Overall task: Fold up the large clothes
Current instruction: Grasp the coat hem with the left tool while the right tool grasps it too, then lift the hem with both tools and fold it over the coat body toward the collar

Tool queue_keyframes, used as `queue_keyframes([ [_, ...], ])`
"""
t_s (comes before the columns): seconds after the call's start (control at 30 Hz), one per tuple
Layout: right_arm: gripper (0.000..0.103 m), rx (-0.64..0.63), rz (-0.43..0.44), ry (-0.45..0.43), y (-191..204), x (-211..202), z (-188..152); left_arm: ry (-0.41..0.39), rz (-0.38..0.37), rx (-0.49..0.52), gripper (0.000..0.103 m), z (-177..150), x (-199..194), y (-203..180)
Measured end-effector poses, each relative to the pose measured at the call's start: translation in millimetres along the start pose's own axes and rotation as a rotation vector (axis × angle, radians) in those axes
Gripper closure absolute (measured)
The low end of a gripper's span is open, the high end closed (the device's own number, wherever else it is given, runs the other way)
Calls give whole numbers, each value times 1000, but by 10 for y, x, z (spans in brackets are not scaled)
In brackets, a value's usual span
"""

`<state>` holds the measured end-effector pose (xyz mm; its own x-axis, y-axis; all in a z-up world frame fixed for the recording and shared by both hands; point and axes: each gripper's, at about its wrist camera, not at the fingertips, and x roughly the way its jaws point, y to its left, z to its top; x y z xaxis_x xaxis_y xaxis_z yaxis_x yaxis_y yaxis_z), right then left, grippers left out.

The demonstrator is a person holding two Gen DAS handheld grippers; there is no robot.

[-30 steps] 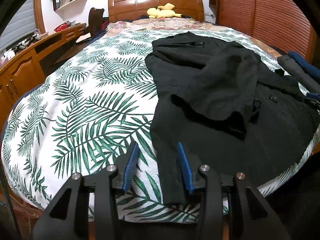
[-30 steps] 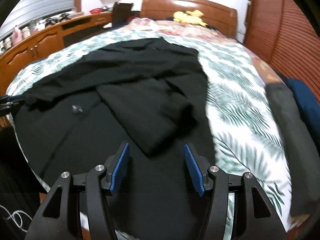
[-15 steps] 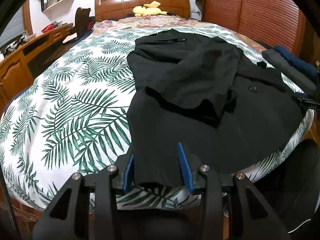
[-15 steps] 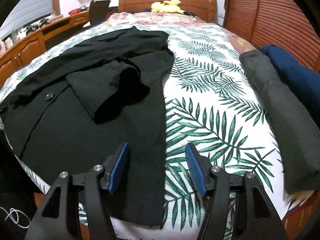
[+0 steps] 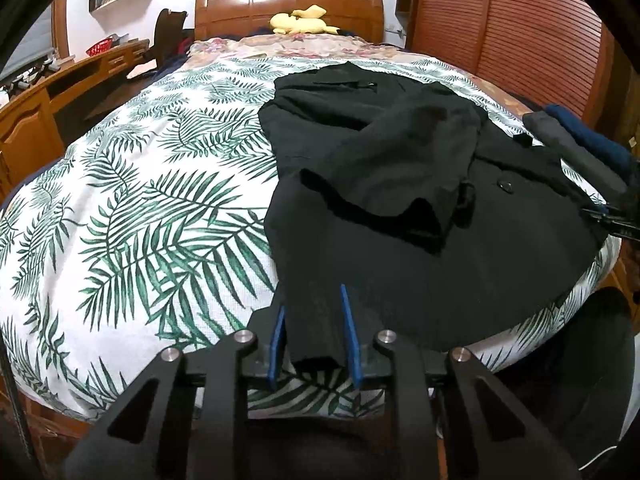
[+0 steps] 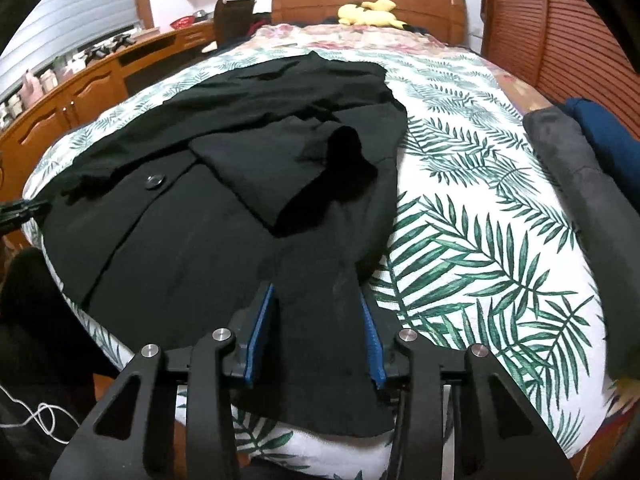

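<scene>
A large black coat (image 5: 400,184) lies spread on the bed, sleeves folded over its front, a button (image 5: 505,183) showing. It also shows in the right wrist view (image 6: 224,184). My left gripper (image 5: 312,320) is open, its blue pads on either side of the coat's near left hem corner. My right gripper (image 6: 318,312) is open, its pads straddling the coat's near right hem corner. Cloth lies between both pairs of pads; neither pair has closed on it.
The bed has a white quilt with green palm leaves (image 5: 140,220). Folded grey (image 6: 580,176) and navy (image 6: 604,128) clothes lie at the right edge. A yellow plush toy (image 5: 304,20) sits by the headboard. A wooden desk (image 6: 80,92) runs along the left; a slatted wardrobe (image 5: 500,32) stands right.
Both grippers moved in to the coat's near hem corners, left from the quilt side, right swinging toward the coat's right edge. The left pads have narrowed around the cloth.
</scene>
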<state>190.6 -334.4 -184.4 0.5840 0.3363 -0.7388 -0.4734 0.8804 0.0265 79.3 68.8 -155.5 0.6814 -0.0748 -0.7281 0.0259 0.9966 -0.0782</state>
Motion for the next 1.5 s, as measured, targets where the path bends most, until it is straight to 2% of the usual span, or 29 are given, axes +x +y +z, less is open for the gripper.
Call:
queue_keyframes([
  [0.03,72,-1,3,-3,1,-7,5,-2,5,5,95,6,-8,-4],
  [0.07,89,-7,1,-9,4,-21,17,-11,5,1,100,20,-30,0],
  [0.1,96,-8,-5,-16,-9,-35,35,-26,0,-9,101,41,-65,11],
  [0.17,99,17,12,-46,-67,-114,79,-63,-2,-18,101,93,-180,20],
  [0.37,102,56,37,-172,-93,-564,279,-201,-6,-18,101,325,-738,-25],
  [0.73,102,-51,20,-311,268,-1703,443,-405,7,9,101,508,-1853,-82],
  [1.03,102,-103,31,-419,492,-2518,414,-501,-8,25,101,630,-2398,-89],
  [1.1,102,-101,29,-427,500,-2586,412,-486,-10,25,101,665,-2365,-61],
  [1.2,102,-92,51,-405,497,-2415,455,-432,-1,25,101,740,-2105,-21],
  [1.33,102,-88,62,-353,464,-1891,600,-371,17,17,101,903,-1611,13],
  [1.5,102,-71,33,-307,279,-1272,893,-375,58,27,101,1160,-1121,-17],
])
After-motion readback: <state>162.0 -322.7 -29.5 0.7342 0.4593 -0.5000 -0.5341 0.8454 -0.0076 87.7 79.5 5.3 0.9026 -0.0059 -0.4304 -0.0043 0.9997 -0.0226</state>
